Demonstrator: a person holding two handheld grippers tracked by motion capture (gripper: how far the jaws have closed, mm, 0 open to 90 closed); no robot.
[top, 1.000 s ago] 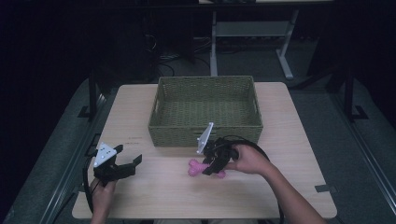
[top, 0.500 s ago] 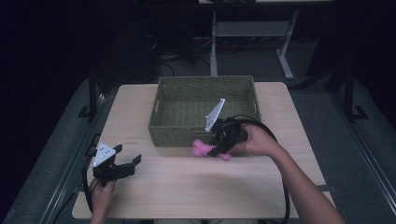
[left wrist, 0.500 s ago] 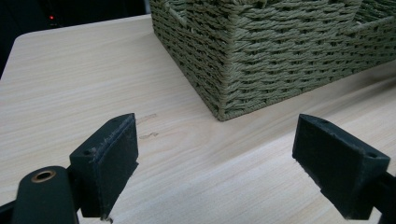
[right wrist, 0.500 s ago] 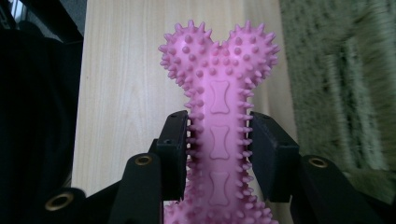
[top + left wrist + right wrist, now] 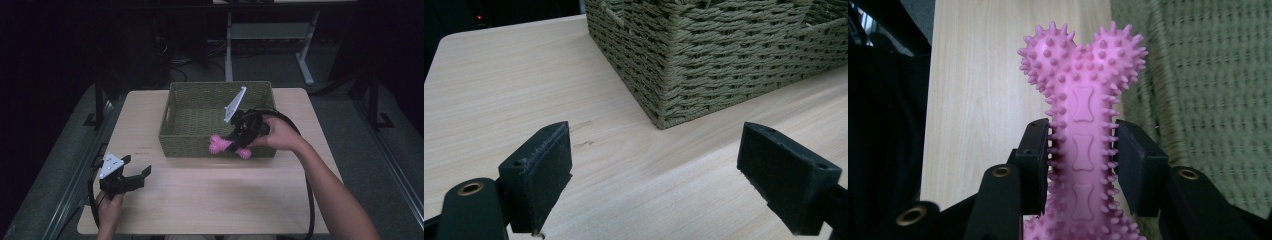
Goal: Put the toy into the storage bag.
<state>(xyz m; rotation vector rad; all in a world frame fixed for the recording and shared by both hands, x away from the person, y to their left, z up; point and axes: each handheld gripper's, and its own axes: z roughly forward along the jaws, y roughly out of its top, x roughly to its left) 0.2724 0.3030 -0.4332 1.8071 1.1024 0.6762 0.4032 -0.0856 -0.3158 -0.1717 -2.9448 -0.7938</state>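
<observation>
At the near left of the surface (image 5: 210, 200), the left gripper (image 5: 131, 176) rests with jaws spread, idle. Farther off, the right gripper (image 5: 239, 138) pinches the shaft of a pink spiked bone toy (image 5: 1082, 125), held over the near rim of the woven basket (image 5: 200, 137). Best to carry the toy fully past the rim, lower it, then release.

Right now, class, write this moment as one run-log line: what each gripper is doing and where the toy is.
right gripper: shut on pink spiky bone toy, lifted at basket front rim | left gripper: open, idle above table | toy not yet in basket
</observation>
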